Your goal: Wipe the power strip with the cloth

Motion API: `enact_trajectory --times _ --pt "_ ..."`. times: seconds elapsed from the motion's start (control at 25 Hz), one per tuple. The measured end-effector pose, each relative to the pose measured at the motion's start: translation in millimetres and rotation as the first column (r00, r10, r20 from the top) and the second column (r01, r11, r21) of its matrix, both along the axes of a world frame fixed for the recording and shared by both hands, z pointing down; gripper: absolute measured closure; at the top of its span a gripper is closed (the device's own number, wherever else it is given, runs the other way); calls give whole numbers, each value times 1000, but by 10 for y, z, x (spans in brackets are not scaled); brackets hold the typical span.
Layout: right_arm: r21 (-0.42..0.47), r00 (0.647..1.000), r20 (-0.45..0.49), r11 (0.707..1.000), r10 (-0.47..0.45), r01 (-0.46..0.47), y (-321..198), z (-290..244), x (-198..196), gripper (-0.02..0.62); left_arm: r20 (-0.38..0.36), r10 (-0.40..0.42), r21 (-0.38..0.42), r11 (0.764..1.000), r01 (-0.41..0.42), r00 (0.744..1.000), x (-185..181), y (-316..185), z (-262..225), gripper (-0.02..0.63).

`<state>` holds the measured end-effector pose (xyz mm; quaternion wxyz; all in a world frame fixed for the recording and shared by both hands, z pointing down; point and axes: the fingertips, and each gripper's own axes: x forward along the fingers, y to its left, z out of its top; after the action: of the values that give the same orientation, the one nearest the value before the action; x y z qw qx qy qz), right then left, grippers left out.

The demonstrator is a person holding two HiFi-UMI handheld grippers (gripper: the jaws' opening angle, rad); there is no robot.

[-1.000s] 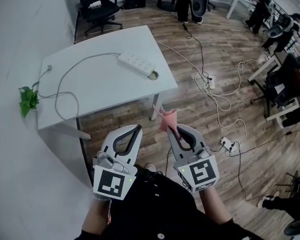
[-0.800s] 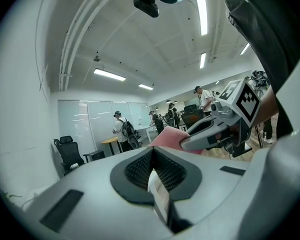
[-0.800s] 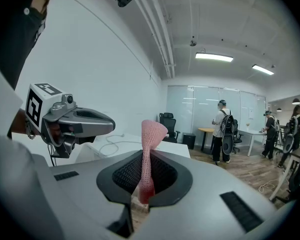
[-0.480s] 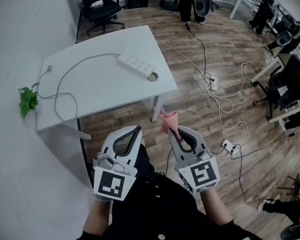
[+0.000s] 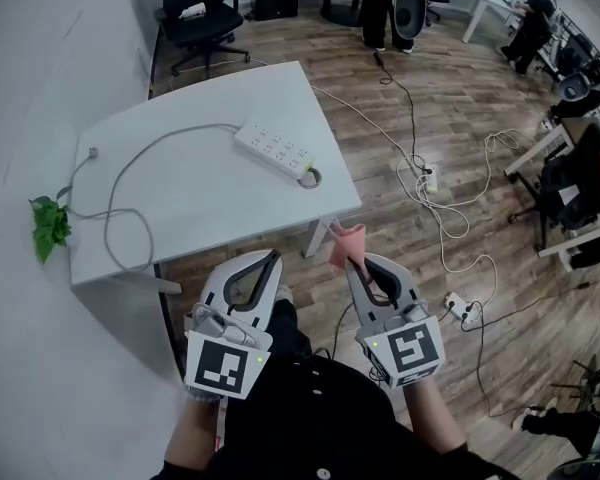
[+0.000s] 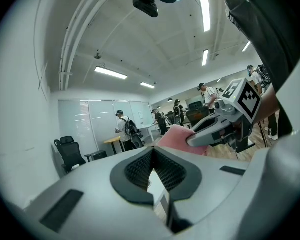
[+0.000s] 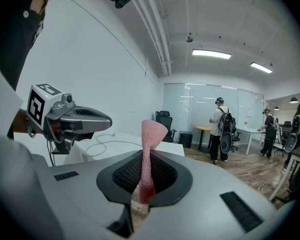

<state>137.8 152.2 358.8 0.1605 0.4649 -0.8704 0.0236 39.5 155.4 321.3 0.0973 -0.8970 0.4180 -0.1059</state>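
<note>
The right gripper (image 5: 353,264) is clamping its jaws tight on the cloth (image 5: 345,239), pinching it at the padded tips; the cloth is showing as pink, with a fine knitted texture, squeezed into a narrow upright strip between the pads and flaring into a small rounded fold above them; a shorter end is hanging below the pinch in the right gripper view. The left gripper (image 5: 269,259) is holding its jaws together at the tips with nothing between them, only a small gap behind the tips letting the scene beyond show through. Both grippers are hovering side by side close to the person's body, over the wooden floor (image 5: 410,128), short of the near edge of the white table (image 5: 200,203). The power strip (image 5: 275,146) is lying flat and at an angle near the table's right edge, well apart from the cloth; it is appearing as a long white bar with rows of sockets along its top, its near end just beside a round cable hole (image 5: 309,177) in the tabletop. Its pale cable (image 5: 120,183) is looping across the table toward the left edge. A small green plant (image 5: 48,226) is sitting at the table's left side; loose cables (image 5: 440,193) are trailing over the floor to the right.
</note>
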Motion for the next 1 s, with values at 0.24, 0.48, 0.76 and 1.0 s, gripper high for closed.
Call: enact_trajectory --times 0.24,0.48,0.76,1.0 --pt "-1 1000 6 1000 -7 7 -670 -56 -120 546 3 8 -1 1000 -8 1000 -27 -671 -15 592" --pt "-4 1000 6 1000 -20 20 -1334 -65 -265 545 1 3 6 1000 -3 1000 -152 -1312 -29 592" --pt "-10 999 -2 999 -41 41 -1974 -90 -446 545 -9 -16 -4 1000 16 1000 -319 -1913 -16 592" --pt "3 999 -6 999 -47 47 -2385 -60 -607 546 -18 -26 -13 1000 25 1000 -468 -2279 43 592"
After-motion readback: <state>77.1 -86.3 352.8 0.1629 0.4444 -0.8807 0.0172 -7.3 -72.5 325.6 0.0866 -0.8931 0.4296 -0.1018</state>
